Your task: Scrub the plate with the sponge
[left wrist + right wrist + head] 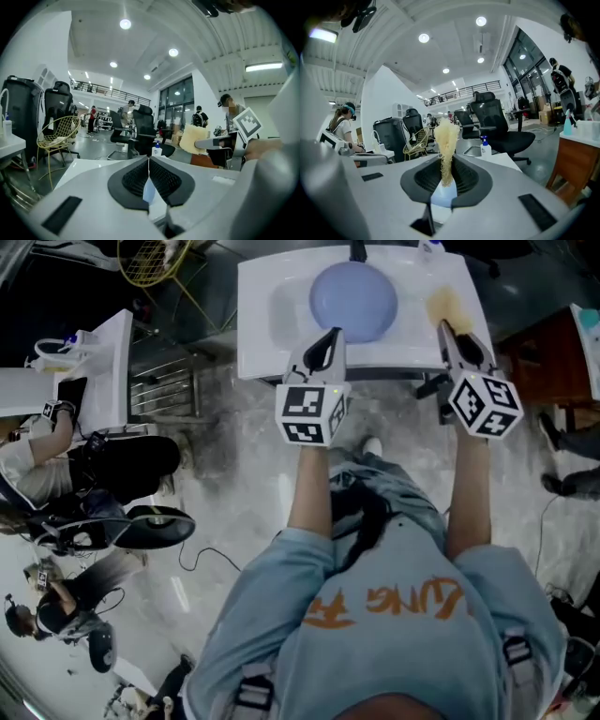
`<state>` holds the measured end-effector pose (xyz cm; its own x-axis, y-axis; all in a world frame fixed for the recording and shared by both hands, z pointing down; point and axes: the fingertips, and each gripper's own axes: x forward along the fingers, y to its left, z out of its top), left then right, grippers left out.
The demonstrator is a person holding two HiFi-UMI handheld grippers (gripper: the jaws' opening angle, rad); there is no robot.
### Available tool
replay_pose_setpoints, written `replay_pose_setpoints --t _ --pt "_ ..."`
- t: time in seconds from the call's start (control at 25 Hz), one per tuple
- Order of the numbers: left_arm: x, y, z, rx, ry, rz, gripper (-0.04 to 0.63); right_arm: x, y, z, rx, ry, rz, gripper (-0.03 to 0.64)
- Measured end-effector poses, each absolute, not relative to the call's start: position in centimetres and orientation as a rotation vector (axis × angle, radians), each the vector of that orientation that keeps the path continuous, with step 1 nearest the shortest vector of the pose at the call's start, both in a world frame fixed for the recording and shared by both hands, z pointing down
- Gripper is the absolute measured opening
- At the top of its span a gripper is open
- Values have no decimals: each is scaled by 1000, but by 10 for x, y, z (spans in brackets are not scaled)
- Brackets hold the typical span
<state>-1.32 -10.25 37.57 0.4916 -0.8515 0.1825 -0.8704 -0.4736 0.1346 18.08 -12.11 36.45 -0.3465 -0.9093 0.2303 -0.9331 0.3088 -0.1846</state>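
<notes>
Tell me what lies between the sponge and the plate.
Nothing: in the head view only bare white basin shows between the sponge in the right gripper and the plate.

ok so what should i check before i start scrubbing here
1. Sponge gripped: ok. The right gripper has its jaws closed on it, and most of the sponge sticks out past the tips.
2. Plate in place: ok. It lies in the white basin.
3. Sponge on the plate: not ok. It is over the right part of the basin, beside the plate.
4. Plate steadied: not ok. The left gripper has its jaws shut with nothing between them, near the plate's near edge.
5. Water or soap on the plate: cannot tell.
</notes>
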Motion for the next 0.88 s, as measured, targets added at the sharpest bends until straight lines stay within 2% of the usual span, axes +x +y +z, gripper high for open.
replay_pose_setpoints --t 0.32,0.56,0.88 --pt "-59 -158 427 2344 -1563 210 2 145 -173 385 1590 -2507 441 48" --pt "-66 -200 464 2292 -1542 401 7 194 -199 408 1709 -2371 564 48" --pt "-72 -251 538 2118 -1440 610 115 160 -238 466 1609 -2281 656 49"
